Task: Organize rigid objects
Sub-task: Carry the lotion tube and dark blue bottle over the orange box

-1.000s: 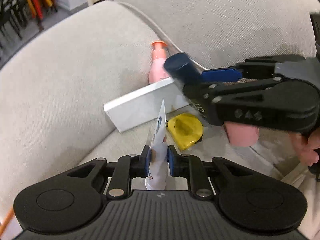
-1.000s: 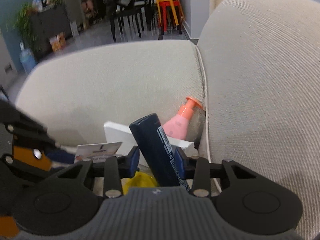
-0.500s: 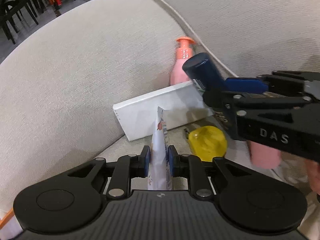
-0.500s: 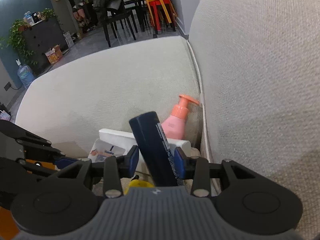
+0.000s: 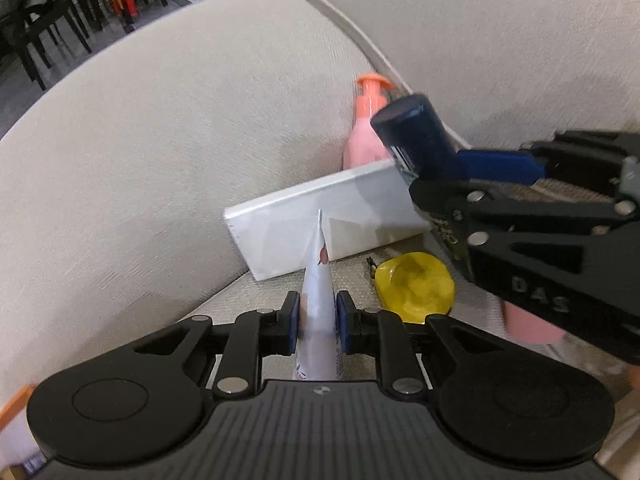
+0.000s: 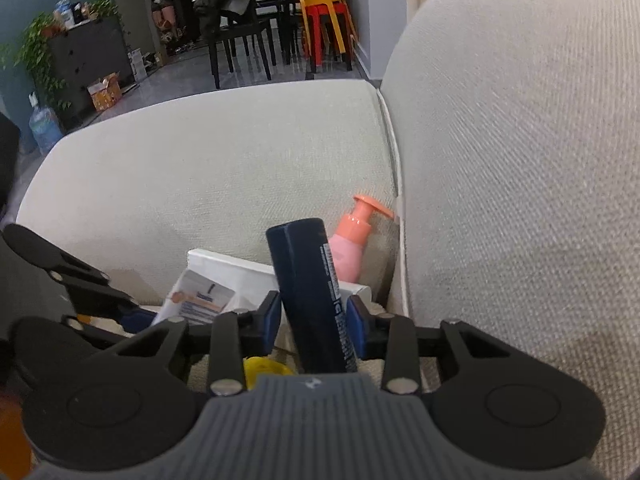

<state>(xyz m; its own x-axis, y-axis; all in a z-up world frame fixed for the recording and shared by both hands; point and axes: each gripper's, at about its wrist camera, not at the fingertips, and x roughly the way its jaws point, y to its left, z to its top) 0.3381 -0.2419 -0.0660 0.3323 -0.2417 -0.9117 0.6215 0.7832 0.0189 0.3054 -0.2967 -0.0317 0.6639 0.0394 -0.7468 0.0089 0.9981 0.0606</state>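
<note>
1. I take the white box (image 5: 320, 228) as my landmark; it leans against the sofa armrest (image 5: 140, 160) in the corner of the seat, and the rigid things are gathering around it.
2. To do this step well, I judge I should bring both held items down close in front of the white box, set each with its long side parallel to it, and let go only once each rests on the cushion, so nothing rolls off.
3. My right gripper (image 6: 312, 320) has just been closing a little and its pads are clamped on the dark blue tube (image 6: 310, 292), which stands tilted above the right end of the white box.
4. My left gripper (image 5: 318, 320) is nearly closed, pinching the thin white tube (image 5: 318, 292) edge-on; its tip points at the front face of the white box.
5. The pink pump bottle (image 5: 366, 132) stands just behind the white box, in the sofa corner.
6. The yellow tape measure (image 5: 416, 284) lies on the seat just in front of the white box, toward its right end.
</note>
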